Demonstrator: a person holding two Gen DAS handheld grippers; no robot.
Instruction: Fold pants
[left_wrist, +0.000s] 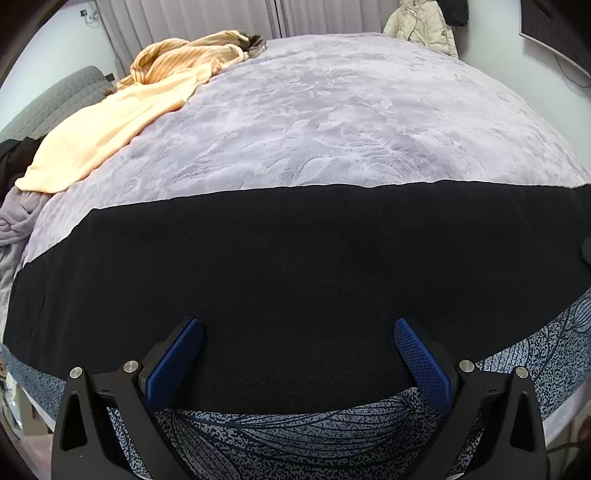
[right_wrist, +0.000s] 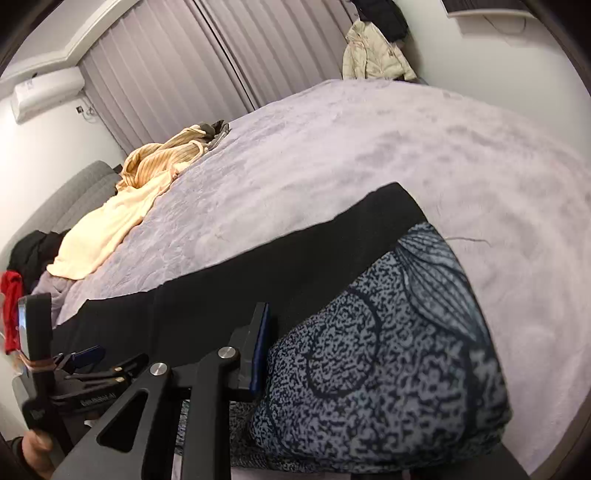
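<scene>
The pants (left_wrist: 280, 266) lie spread flat across the near side of the bed, a long black band with a blue-grey leaf-patterned part (left_wrist: 280, 435) along its near edge. My left gripper (left_wrist: 298, 328) hovers open over that near edge, blue pads wide apart and nothing between them. In the right wrist view the patterned part (right_wrist: 388, 332) bulges up at the pants' right end. My right gripper (right_wrist: 291, 332) is shut on it: one blue pad (right_wrist: 258, 354) presses the cloth and the other finger is hidden behind it. The left gripper (right_wrist: 79, 360) shows low at the left, held by a hand (right_wrist: 33, 450).
A lavender plush cover (left_wrist: 332, 110) lies over the bed. Peach and striped yellow clothes (left_wrist: 155, 81) are piled at the far left, with black and red garments (right_wrist: 11, 295) beside them. A cream jacket (left_wrist: 421, 26) hangs beyond the far edge. A grey padded headboard (left_wrist: 55, 99) stands left.
</scene>
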